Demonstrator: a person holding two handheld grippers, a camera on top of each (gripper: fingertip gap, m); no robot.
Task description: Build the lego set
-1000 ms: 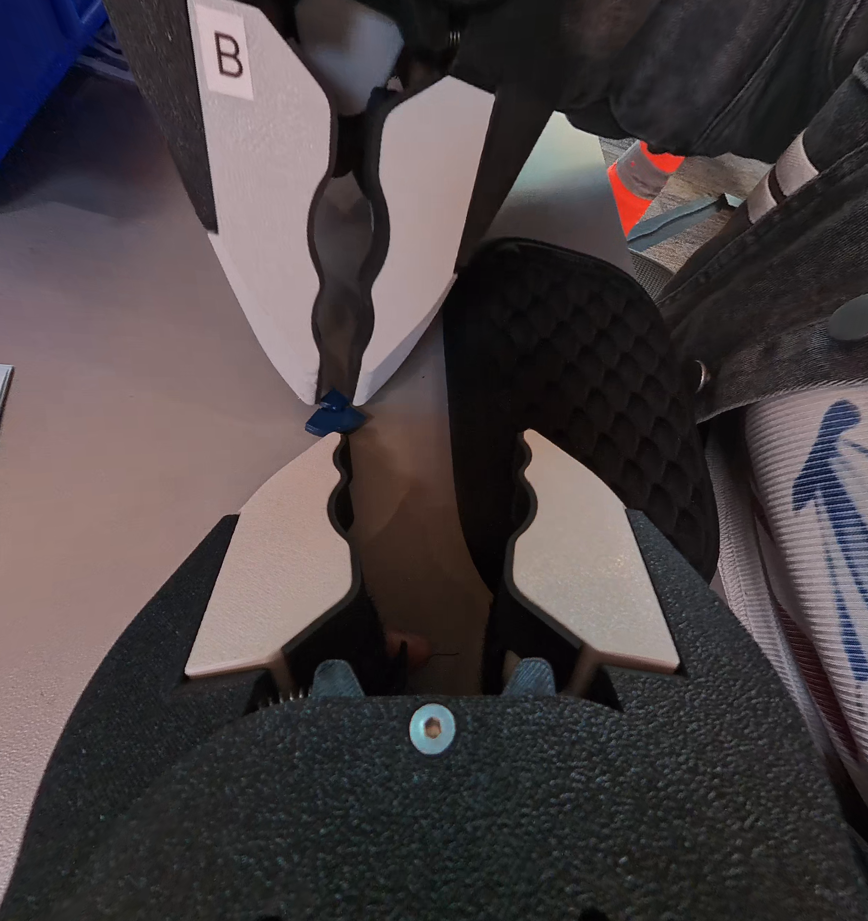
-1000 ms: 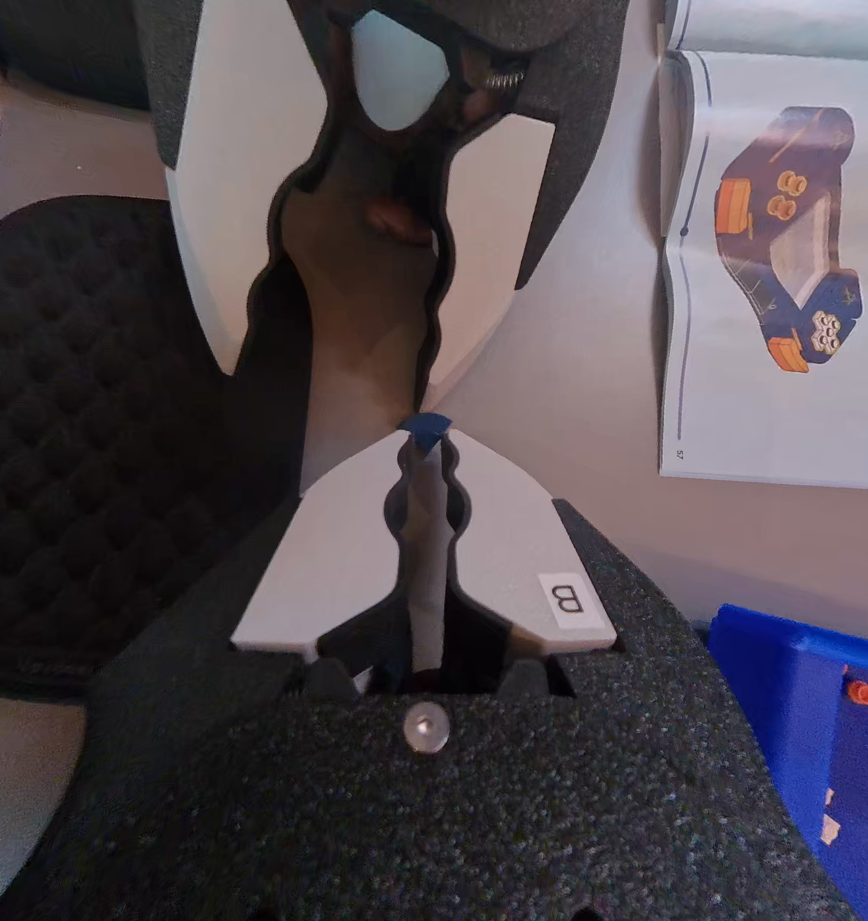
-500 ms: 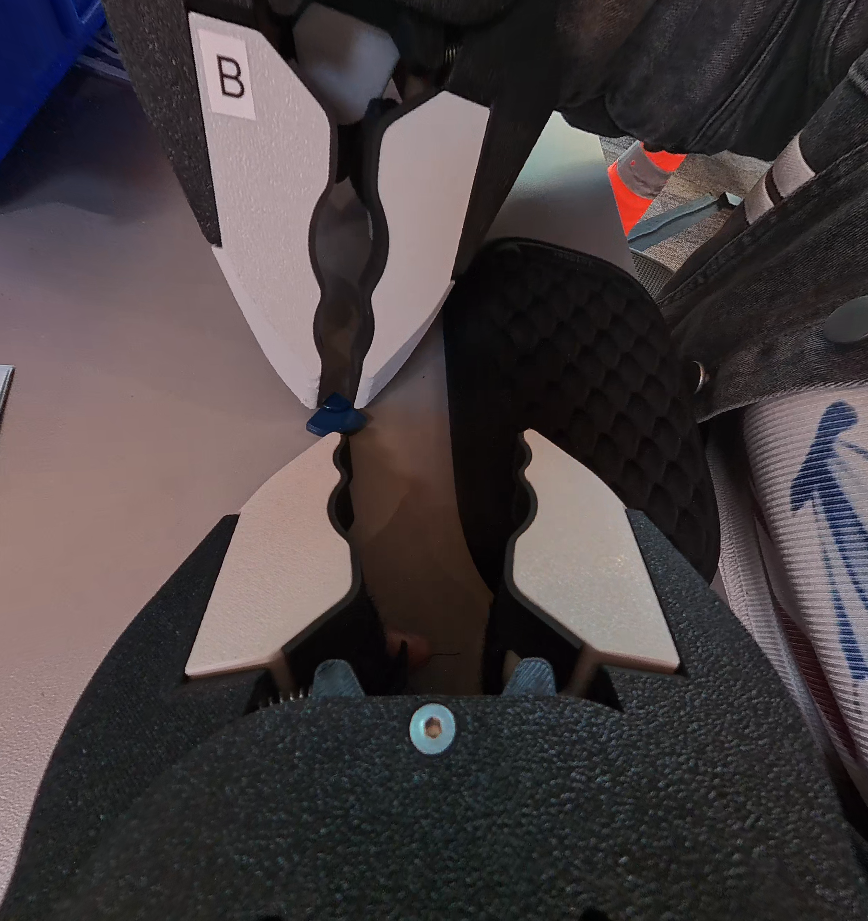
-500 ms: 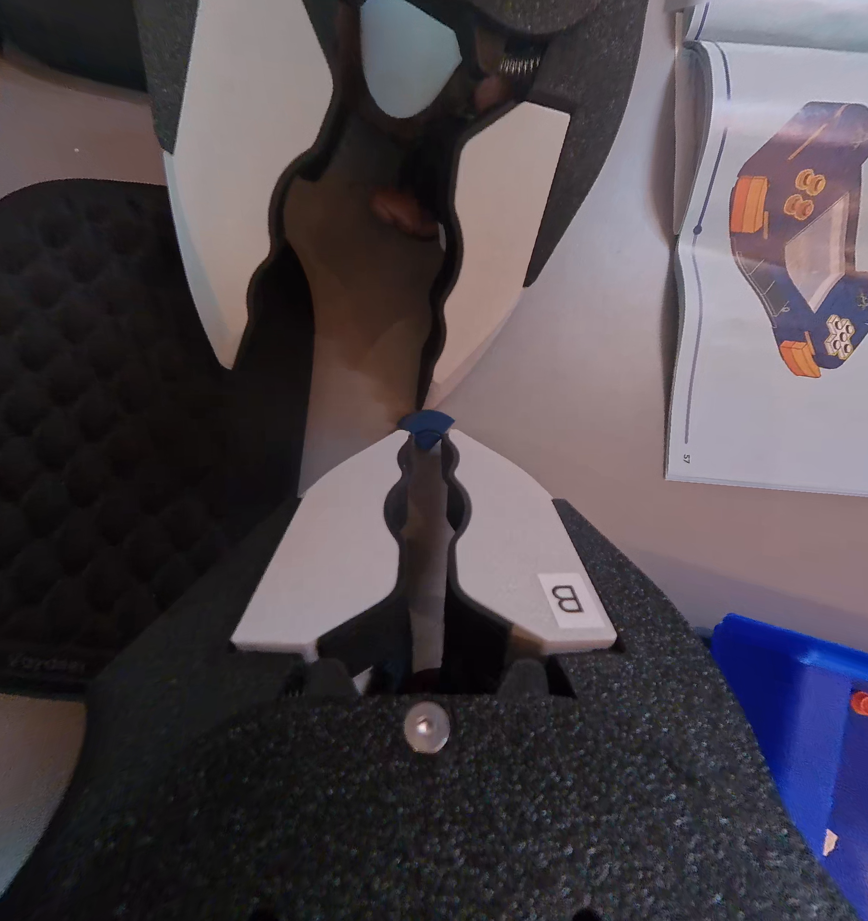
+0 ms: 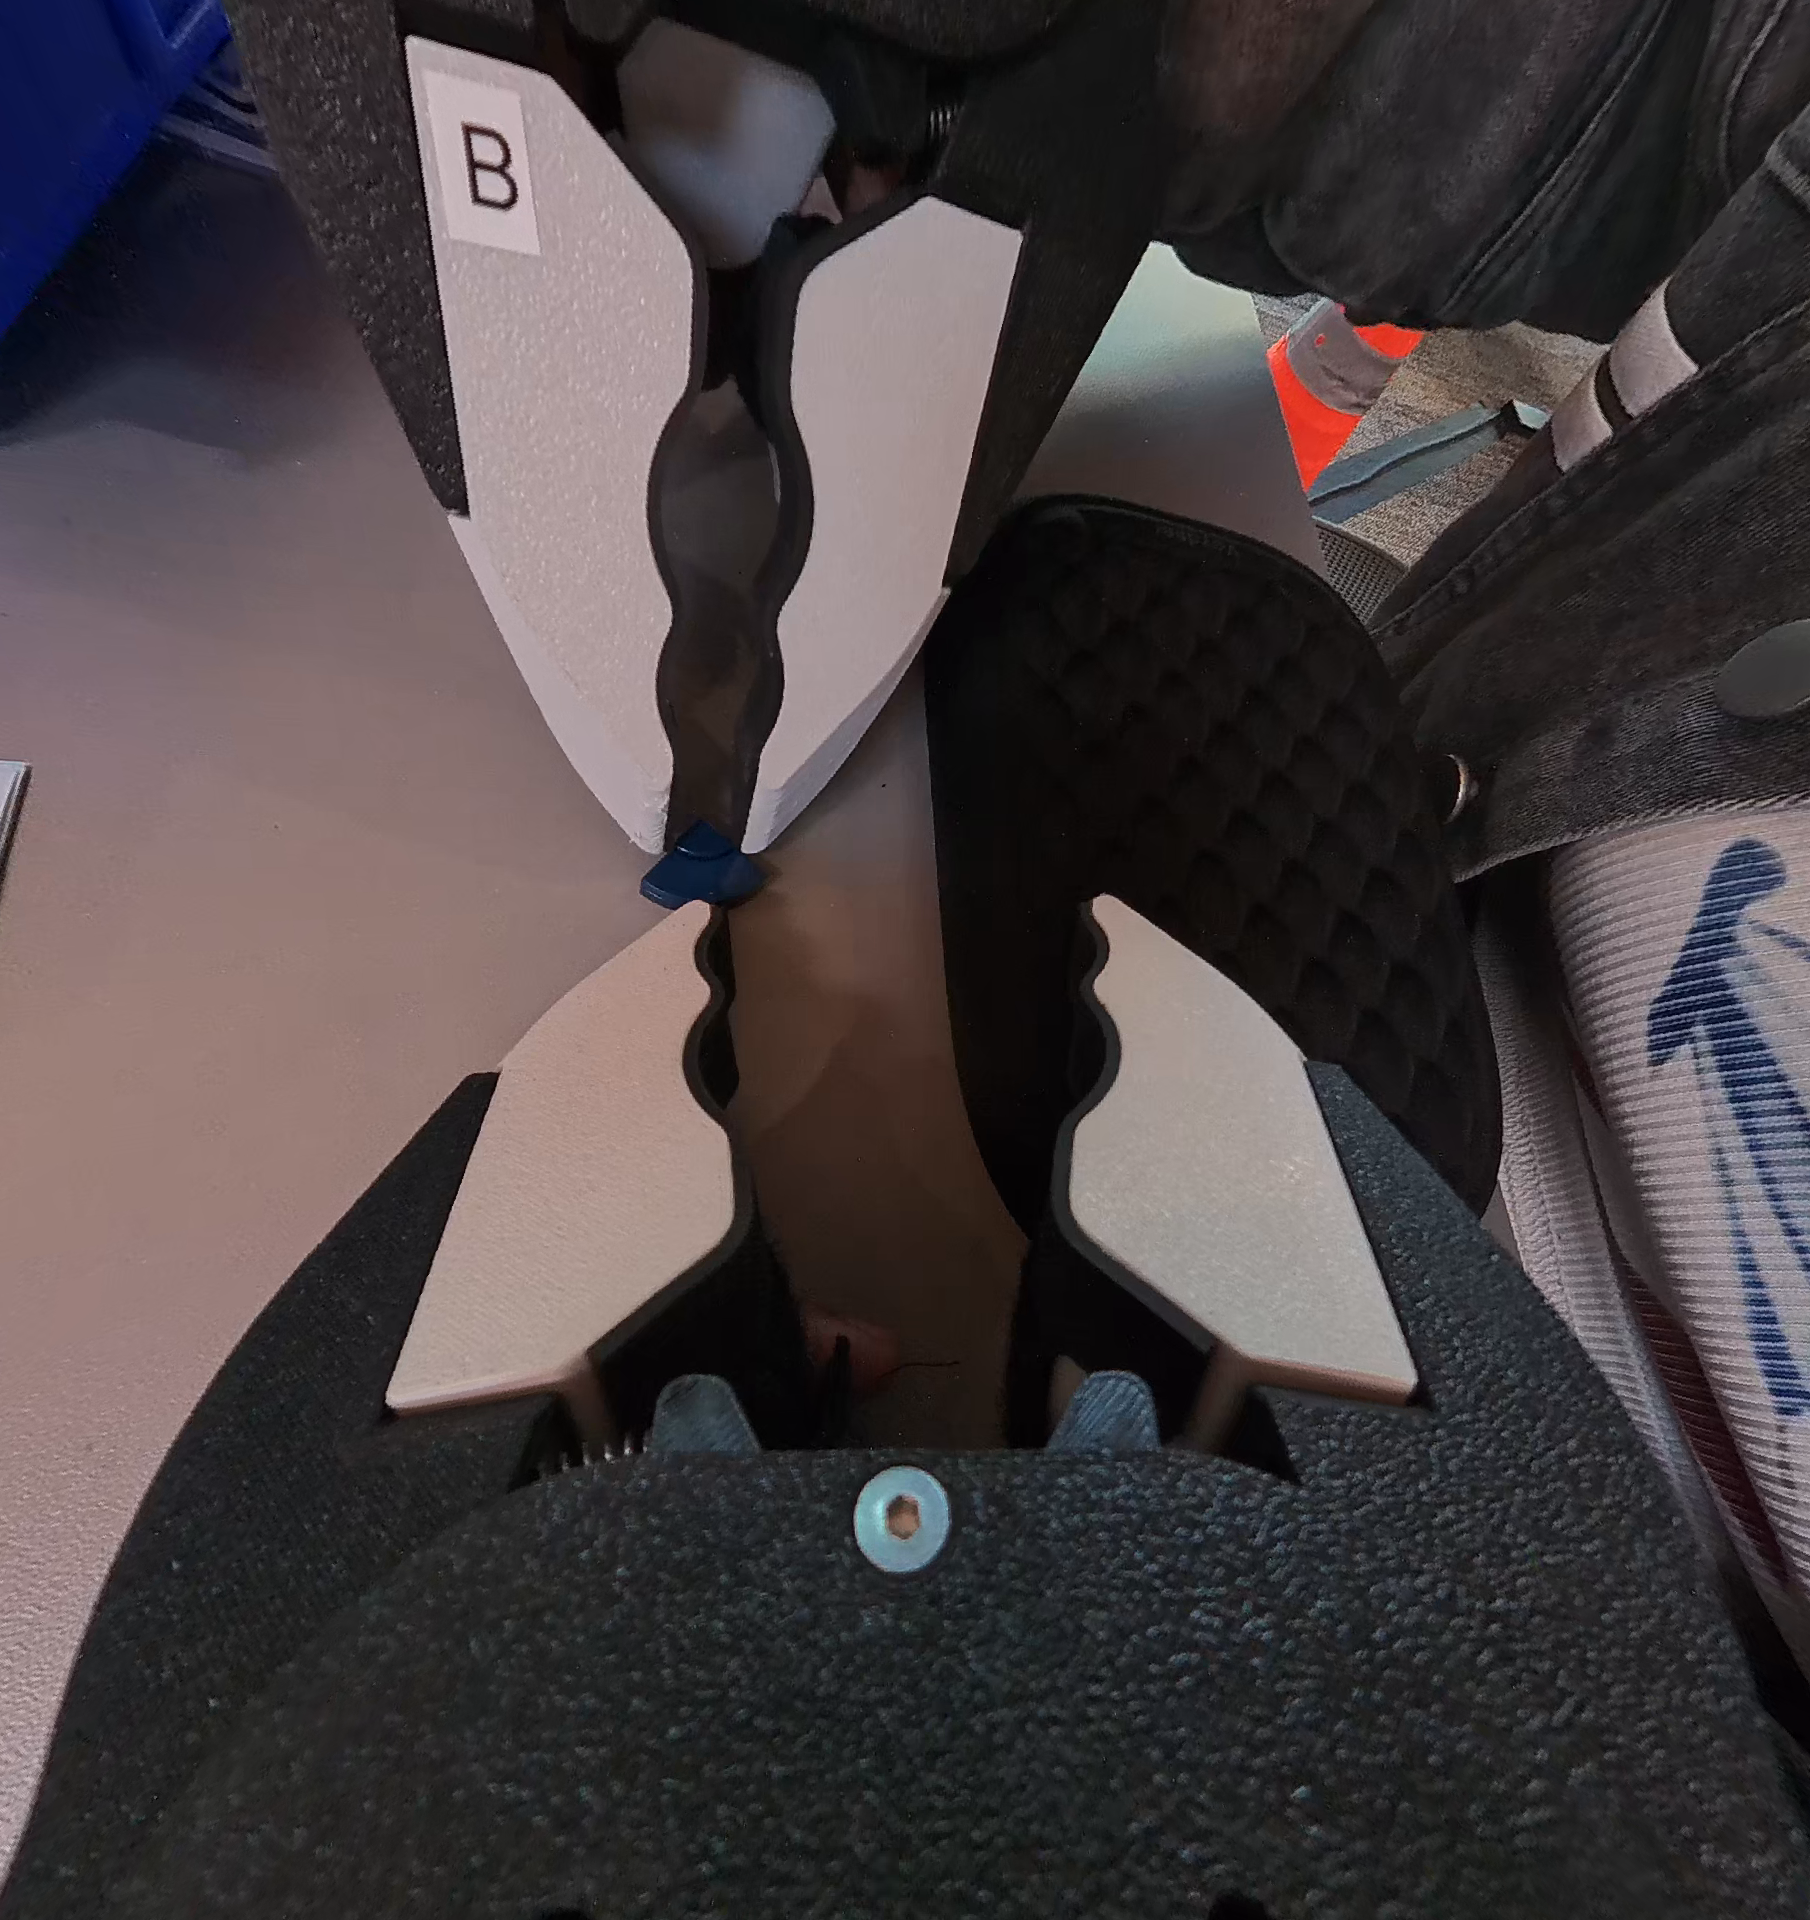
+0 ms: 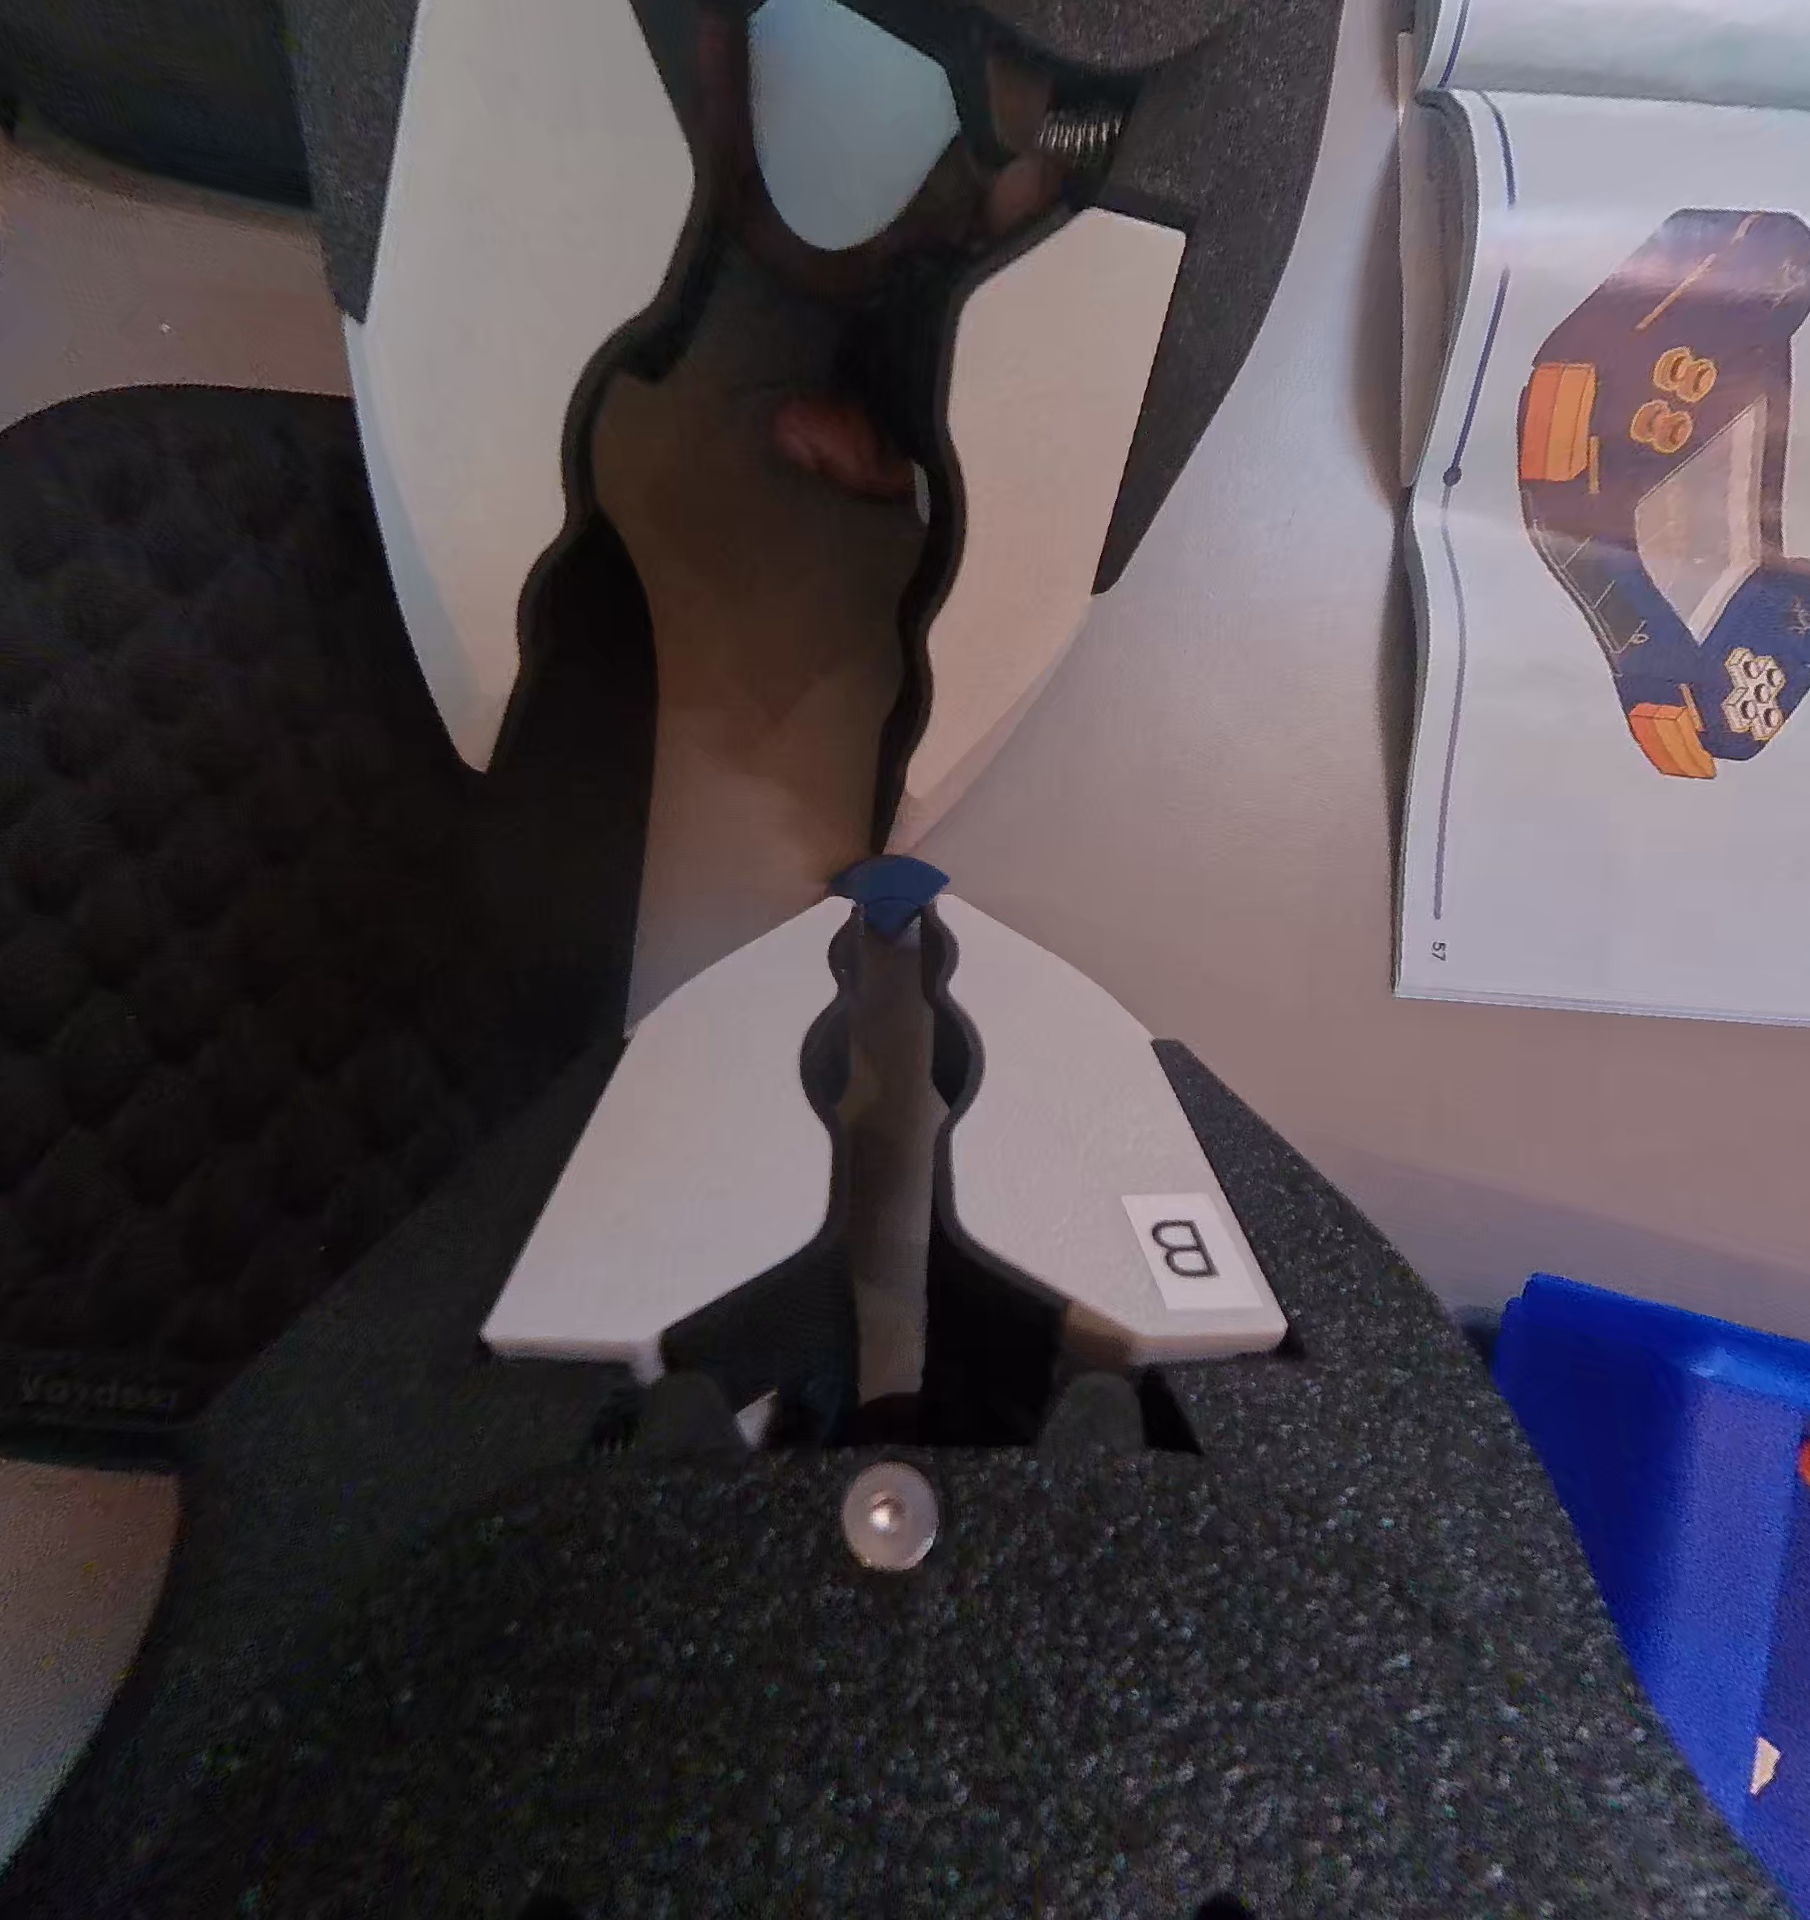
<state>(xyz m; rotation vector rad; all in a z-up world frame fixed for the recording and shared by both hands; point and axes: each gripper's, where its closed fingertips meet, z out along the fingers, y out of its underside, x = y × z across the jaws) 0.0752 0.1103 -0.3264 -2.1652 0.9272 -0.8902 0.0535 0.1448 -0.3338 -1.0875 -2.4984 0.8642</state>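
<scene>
Left wrist view, own gripper: the left gripper [image 5: 906,914] has its jaws spread wide, nothing between them; one fingertip [image 5: 695,920] sits just below the brick.
Left wrist view, task's thing: a small dark blue lego piece [image 5: 698,868] at about 11 o'clock from picture centre, pinched at the very tips of the right gripper [image 5: 709,821], which reaches in from 12 o'clock.
Left wrist view, surroundings: grey table [image 5: 205,831]; black dimpled pad [image 5: 1192,779] at 2 o'clock; blue bin [image 5: 39,156] at 10 o'clock; an orange cone [image 5: 1337,384] beyond the table edge.
Right wrist view, own gripper: the right gripper [image 6: 888,914] has its jaws pressed onto the lego piece [image 6: 888,883], only a thin edge of which is held.
Right wrist view, other gripper: the left gripper [image 6: 688,800] comes from 12 o'clock, spread, one tip nearly touching the piece.
Right wrist view, surroundings: instruction booklet [image 6: 1628,582] open at 2 o'clock; blue bin [image 6: 1690,1538] at 4 o'clock.
Step in hand (judgement): likely a hand-over or regrip of the piece in the air.
Doing it well: centre the piece between the left fingers, not against one tip; close on its flat sides; keep the right pinch until the left one is firm, as so shallow a hold could let it twist or pop out.
</scene>
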